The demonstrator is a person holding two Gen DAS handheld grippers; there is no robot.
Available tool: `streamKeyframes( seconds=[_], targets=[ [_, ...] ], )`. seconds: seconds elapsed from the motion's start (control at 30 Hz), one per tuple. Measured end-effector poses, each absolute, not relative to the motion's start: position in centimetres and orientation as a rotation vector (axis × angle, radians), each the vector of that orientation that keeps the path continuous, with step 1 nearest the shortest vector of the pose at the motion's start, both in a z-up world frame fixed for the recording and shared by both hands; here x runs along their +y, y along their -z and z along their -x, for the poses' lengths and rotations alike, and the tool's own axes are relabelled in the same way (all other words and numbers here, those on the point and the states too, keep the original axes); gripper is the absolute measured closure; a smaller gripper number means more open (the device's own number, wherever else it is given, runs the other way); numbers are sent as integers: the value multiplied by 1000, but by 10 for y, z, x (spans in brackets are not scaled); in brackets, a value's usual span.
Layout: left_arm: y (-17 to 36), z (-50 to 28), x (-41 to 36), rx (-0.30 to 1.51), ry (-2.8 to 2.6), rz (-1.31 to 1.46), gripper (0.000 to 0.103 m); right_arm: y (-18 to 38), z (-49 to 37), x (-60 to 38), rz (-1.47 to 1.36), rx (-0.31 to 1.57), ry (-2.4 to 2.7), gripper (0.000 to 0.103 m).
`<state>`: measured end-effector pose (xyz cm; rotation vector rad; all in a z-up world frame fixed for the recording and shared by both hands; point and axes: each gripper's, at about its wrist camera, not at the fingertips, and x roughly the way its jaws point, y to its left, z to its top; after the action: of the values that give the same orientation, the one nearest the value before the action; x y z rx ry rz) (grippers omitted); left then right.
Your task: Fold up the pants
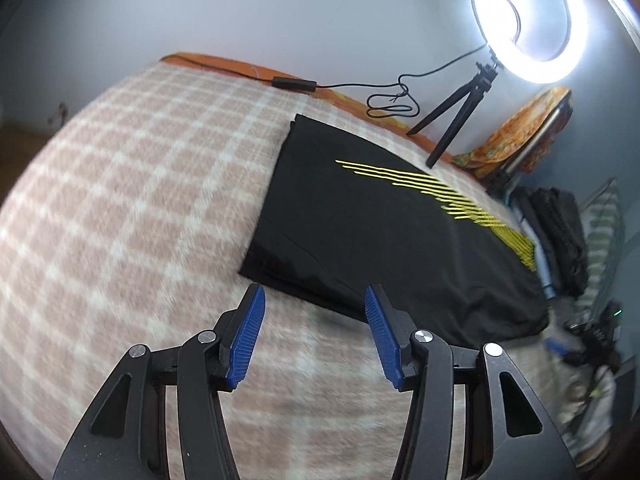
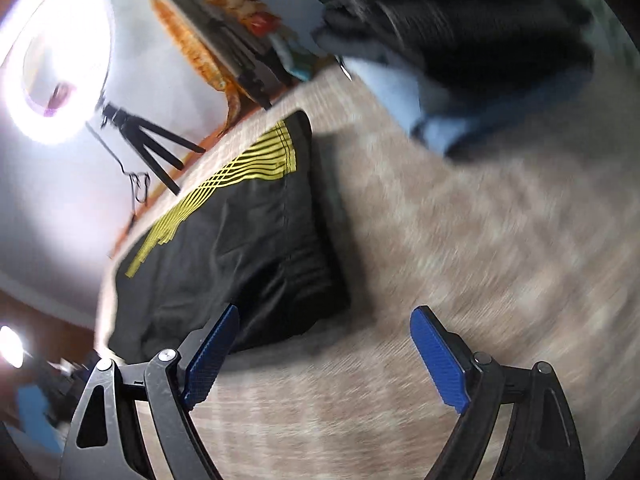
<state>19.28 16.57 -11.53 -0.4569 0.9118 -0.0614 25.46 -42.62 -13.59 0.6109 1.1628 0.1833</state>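
A checked beige-and-white blanket [image 1: 132,184] covers the bed. At its far edge a lit ring light [image 1: 530,20] stands on a small black tripod [image 1: 460,108], its black cable [image 1: 392,100] looped beside it along the pale wall. An orange patterned cloth [image 1: 520,128] hangs farther along, with a black bag [image 1: 560,236] near it.

Your folded pants [image 1: 372,232] lay flat on the bed [image 1: 132,208], toward its far edge. Behind them, by the wall, stood the ring light [image 1: 532,20] on its tripod [image 1: 460,116], its cable [image 1: 392,100] trailing along the edge. Your left tongs [image 1: 315,300] hung over the blanket just before the pants' near edge, your right tongs [image 2: 324,320] beside their corner.
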Motion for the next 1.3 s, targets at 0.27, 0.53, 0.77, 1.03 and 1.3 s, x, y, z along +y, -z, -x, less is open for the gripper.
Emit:
streamKeyframes(
  seconds=[0.27,0.53,0.77,1.03,1.3],
  targets=[
    [123,-190,166,910,65,566,52,146,-265,-419,-747,1098,-169,24],
    [139,-200,173,925,57,645,52,138,-272,-412,-698,1102,-171,70],
    [154,-205,184,909,22,792,51,127,-276,-398,-511,1121,-192,58],
    [155,-217,179,852,5,817,47,115,-255,-413,-553,1112,-173,34],
    [157,-227,173,802,-28,814,51,72,-233,-398,-426,990,-219,28]
  ],
)
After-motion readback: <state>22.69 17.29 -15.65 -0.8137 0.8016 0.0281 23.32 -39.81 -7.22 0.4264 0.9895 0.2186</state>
